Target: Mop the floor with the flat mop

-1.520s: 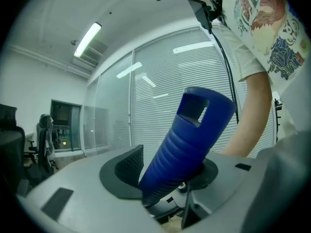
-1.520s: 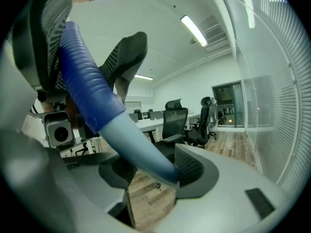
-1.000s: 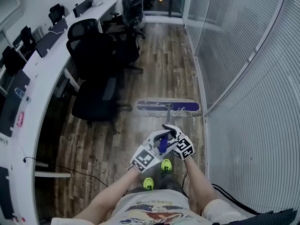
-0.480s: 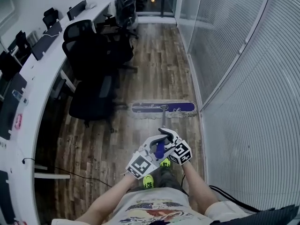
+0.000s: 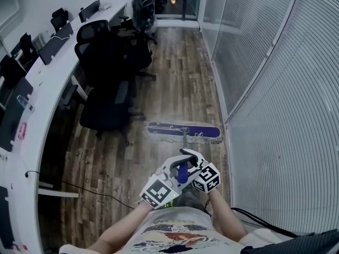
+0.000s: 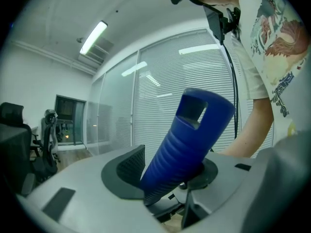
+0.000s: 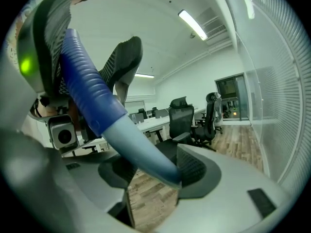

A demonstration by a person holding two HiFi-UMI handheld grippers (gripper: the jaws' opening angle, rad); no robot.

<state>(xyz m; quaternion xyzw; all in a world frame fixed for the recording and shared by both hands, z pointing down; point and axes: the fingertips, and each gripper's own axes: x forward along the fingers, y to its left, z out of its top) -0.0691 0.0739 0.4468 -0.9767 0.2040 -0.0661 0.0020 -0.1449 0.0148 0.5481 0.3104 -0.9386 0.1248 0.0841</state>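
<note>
Left gripper [image 6: 165, 176]: jaws clenched on the blue ribbed plastic grip [image 6: 187, 135] at the top of the mop handle. Right gripper [image 7: 151, 171]: jaws clamped just below, on the pale grey-blue shaft [image 7: 138, 147]. Two holds stacked close on one pole, likely so the upper steers while the lower drives. Shaft slopes forward and down to the long purple flat mop head [image 5: 184, 132]. It lies flat on the wood-plank floor [image 5: 180, 73], crosswise between the black office chair [image 5: 105, 112] and the blind-covered glass wall [image 5: 265, 99], probably to cover the whole aisle.
</note>
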